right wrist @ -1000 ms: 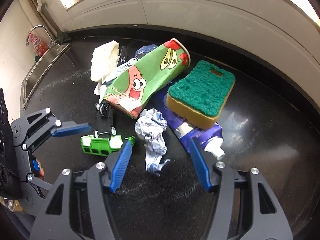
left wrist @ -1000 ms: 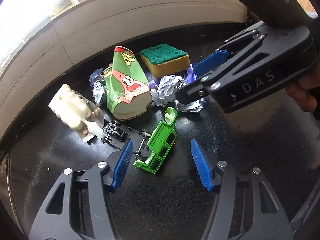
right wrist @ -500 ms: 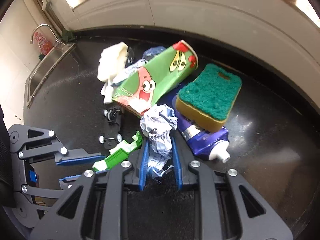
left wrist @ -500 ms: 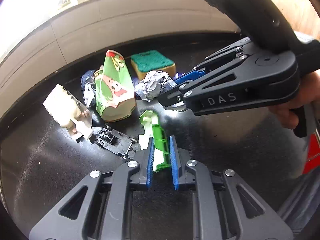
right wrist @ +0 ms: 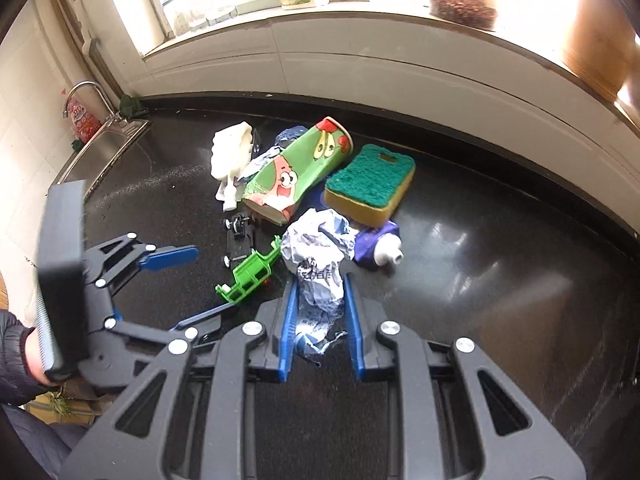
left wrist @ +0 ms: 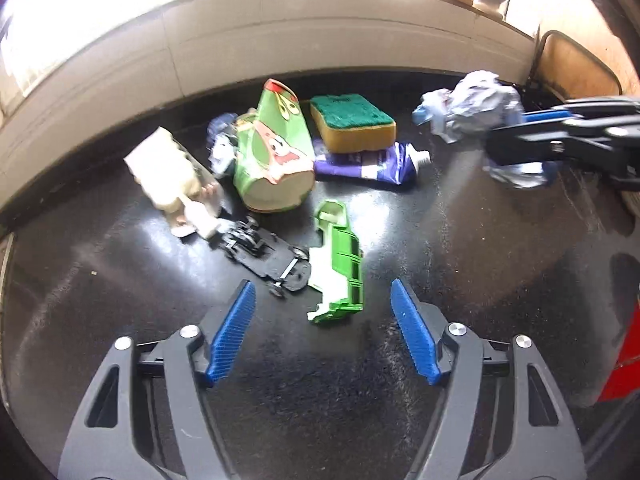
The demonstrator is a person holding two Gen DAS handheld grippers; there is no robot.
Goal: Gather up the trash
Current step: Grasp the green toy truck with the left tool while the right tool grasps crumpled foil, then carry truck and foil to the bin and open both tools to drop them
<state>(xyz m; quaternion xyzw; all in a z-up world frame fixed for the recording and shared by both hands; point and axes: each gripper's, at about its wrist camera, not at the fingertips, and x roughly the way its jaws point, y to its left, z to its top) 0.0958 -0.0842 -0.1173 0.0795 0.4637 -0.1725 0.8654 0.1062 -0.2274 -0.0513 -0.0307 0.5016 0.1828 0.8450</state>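
The crumpled ball of bluish-white paper [right wrist: 318, 268] is pinched between the right gripper [right wrist: 319, 312] pads, off the black counter [right wrist: 480, 280]. I'd keep that squeeze firm and carry it clear of the purple tube [right wrist: 378, 246]. The left gripper [left wrist: 322, 330], jaws opening, holds nothing; the green plastic toy truck body [left wrist: 340, 264] lies between its fingers, untouched.

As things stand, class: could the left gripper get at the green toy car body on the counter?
Probably yes. The left gripper, jaws opening and empty, points at the green toy car body, nothing lying between. The black chassis touches the body's side and might get nudged.
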